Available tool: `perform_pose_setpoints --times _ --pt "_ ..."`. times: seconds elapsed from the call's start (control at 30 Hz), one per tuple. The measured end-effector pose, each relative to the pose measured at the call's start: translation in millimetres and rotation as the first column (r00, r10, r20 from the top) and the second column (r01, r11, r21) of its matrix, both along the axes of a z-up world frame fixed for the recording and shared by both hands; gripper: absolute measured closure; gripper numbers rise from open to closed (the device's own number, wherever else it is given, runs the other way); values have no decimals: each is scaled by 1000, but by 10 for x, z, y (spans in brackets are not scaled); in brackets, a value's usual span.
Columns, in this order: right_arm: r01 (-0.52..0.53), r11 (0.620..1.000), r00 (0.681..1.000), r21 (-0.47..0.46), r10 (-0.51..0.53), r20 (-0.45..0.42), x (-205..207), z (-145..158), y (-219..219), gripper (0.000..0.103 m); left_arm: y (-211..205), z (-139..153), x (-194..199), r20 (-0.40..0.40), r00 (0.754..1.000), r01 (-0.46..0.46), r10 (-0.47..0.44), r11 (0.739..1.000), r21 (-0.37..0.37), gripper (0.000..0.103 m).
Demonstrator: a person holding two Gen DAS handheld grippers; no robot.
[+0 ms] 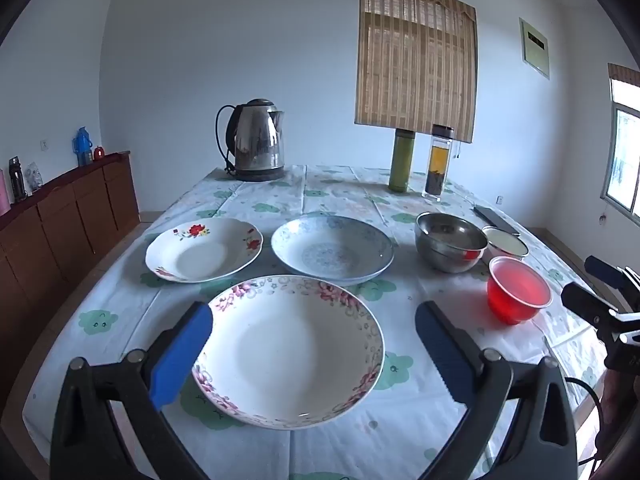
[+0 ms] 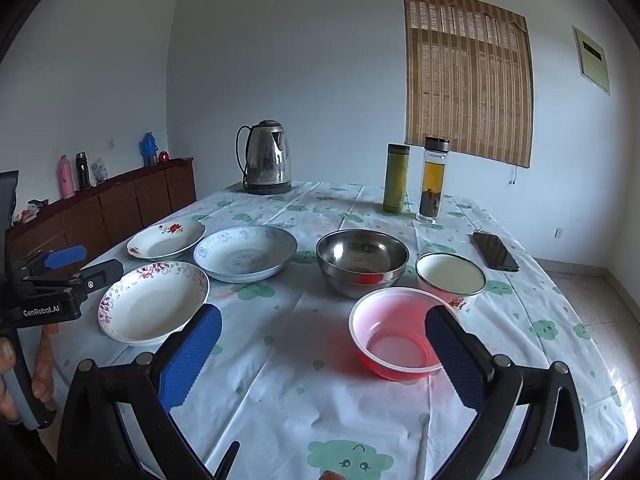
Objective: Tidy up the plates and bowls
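**While both grippers hang wide, the crockery waits to slip**

Seen along the left gripper (image 1: 312, 322), both blue fingers are spread wide, holding nothing, straddling the pink plate (image 1: 290, 350) that lies flat on the table (image 1: 120, 320). Behind it sit the red-flower plate (image 1: 204, 249) and the blue plate (image 1: 332, 249), near each other but apart. My worry is that glazed rim: pinched too shallow, the plate could slide free and chip, or drag the loose cloth and nudge its neighbours.

From the right gripper (image 2: 324, 328), also spread and empty, the red bowl (image 2: 400, 334) sits just under the right finger, close beside the enamel bowl (image 2: 450, 276) and the steel bowl (image 2: 362, 260). That plastic looks light; a squeeze might buckle or flick it into the others. A phone (image 2: 495, 251) lies near the table's far edge, and a careless sweep could knock it off.
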State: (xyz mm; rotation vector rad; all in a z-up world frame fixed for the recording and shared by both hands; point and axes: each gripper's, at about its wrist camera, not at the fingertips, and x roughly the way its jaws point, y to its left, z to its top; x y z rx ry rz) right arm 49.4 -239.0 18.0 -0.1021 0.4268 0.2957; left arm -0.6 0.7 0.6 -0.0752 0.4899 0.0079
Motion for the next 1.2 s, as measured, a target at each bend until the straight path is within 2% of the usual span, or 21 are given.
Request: perform_pose_setpoints --times 0.1,0.2,0.5,0.67,0.83,1.2 --pt "5 1000 1000 -22 -5 -13 35 -40 89 1 -14 5 21 -16 1000 -1 1 1000 18 0" --pt "1 1000 1000 14 -1 -5 22 -32 11 1 -18 11 35 -12 1000 -8 8 1000 21 0" --pt "-8 1000 1000 17 8 -26 61 -76 24 1 6 -74 42 -15 1000 2 -2 1000 17 0" --pt "-44 998 998 45 46 -52 95 -117 46 1 3 -74 49 -16 1000 4 -4 1000 15 0" --pt "-39 999 998 26 40 -40 78 -129 97 1 -1 -80 48 -15 1000 1 -1 1000 17 0" --pt "-40 998 998 50 43 -41 92 -120 83 1 6 -80 52 -15 1000 0 0 1000 13 0"
